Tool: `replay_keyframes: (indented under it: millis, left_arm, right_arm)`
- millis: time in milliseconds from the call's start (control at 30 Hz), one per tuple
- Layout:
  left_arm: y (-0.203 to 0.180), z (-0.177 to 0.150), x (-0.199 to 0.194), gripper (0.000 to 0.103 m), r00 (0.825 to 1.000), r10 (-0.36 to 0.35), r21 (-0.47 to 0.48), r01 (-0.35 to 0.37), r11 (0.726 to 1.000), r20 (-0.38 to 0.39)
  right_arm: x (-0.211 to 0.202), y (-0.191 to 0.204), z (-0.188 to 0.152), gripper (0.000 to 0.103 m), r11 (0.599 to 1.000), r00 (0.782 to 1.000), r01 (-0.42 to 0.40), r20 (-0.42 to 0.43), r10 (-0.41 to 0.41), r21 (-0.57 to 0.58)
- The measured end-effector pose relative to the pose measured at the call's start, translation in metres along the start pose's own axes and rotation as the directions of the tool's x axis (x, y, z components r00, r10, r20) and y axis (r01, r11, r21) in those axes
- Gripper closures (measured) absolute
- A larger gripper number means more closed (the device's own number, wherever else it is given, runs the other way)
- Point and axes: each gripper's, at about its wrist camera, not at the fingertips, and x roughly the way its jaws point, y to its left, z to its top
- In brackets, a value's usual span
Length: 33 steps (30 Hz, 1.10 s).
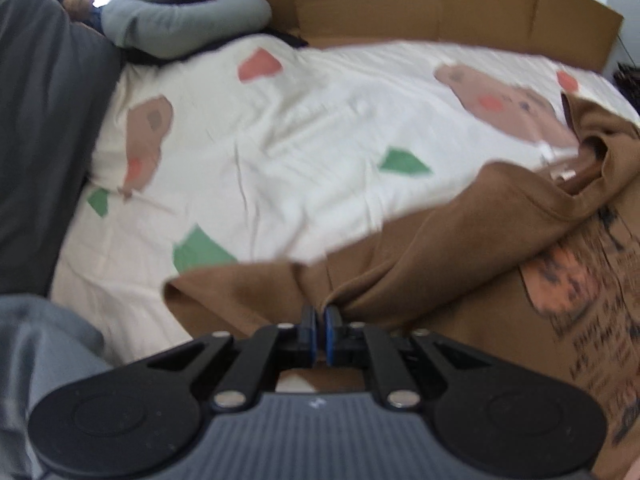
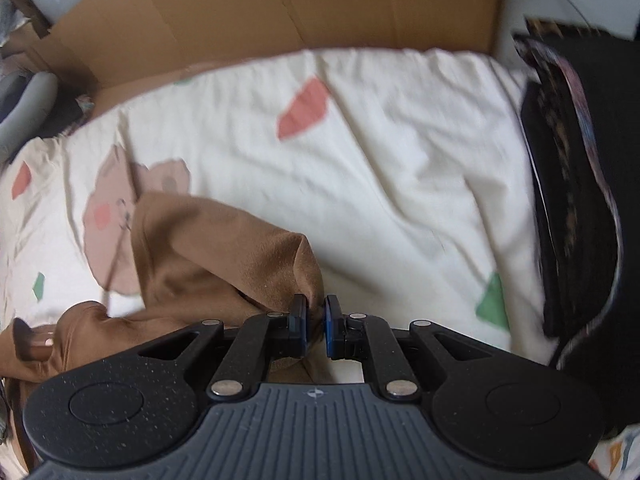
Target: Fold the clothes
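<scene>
Two grippers: both pinch the same brown shirt (image 1: 460, 216), one at each end of its near edge.
Left side of bed (image 1: 300, 128): grey bedding (image 1: 44, 120) and a grey pillow (image 1: 180, 20) lie well apart from the shirt; cardboard (image 1: 400, 0) stands along the far side.
Left gripper (image 1: 320, 316): jaws pressed together on a bunched fold of the shirt's edge, the cloth gathered tight right at the tips.
Shirt from the left gripper: it spreads away to the right and forward, with loose cloth sagging between the pinch and the collar (image 1: 592, 152).
Shirt, look: soft brown knit, rumpled and not flat, with an orange picture and dark lettering (image 1: 580, 280) on the side facing up; motion blur hides the words.
Long axis: as far as I can judge, the held edge runs left to right between the two grippers, so any fold would turn on that line.
Right gripper (image 2: 316, 316): jaws nearly together, nipping a peaked corner of the shirt (image 2: 224, 248); the rest trails off to its left.
Right side of bed: bare patterned sheet (image 2: 400, 160) lies ahead, and a dark stack of folded cloth (image 2: 568, 200) sits at the far right edge.
Stage: the shirt is lifted and slack, neither laid flat nor folded.
</scene>
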Motion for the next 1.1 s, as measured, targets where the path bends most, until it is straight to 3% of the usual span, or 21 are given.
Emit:
replay_keyframes:
  millis: [167,267,433,700,833,933,1100]
  left_arm:
    - [-0.004,-0.017,-0.004,0.095,0.999,-0.027,-0.009,0.027,1.000,-0.043]
    - [-0.006,-0.022,-0.012,0.092,0.998,-0.038,0.008,0.039,0.999,-0.053]
    - [-0.007,-0.019,-0.028,0.092,0.997,-0.051,0.047,0.053,0.997,-0.049]
    - [-0.009,-0.006,-0.041,0.091,0.999,-0.041,0.196,0.047,0.979,-0.034]
    - [-0.011,0.001,-0.035,0.092,0.999,-0.015,0.338,0.029,0.941,-0.045]
    - [-0.010,0.005,-0.028,0.091,0.996,-0.029,0.427,0.063,0.902,-0.085]
    - [-0.015,0.005,-0.022,0.091,0.989,-0.053,0.579,0.125,0.806,-0.140]
  right_arm:
    - [0.004,-0.012,-0.018,0.091,0.999,0.998,0.024,-0.053,-0.022,0.030]
    - [-0.003,-0.012,-0.023,0.082,1.000,0.997,0.030,-0.065,-0.030,0.005]
    - [-0.022,-0.005,-0.024,0.081,0.997,0.998,0.025,-0.054,-0.029,-0.069]
    - [-0.050,0.010,-0.019,0.079,0.975,1.000,-0.013,-0.010,0.011,-0.220]
    - [-0.055,0.017,-0.016,0.079,0.963,1.000,-0.025,0.009,0.029,-0.268]
    - [-0.054,0.021,-0.015,0.079,0.958,0.999,-0.032,0.019,0.039,-0.284]
    - [-0.051,0.028,-0.017,0.079,0.948,0.998,-0.052,0.016,0.060,-0.315]
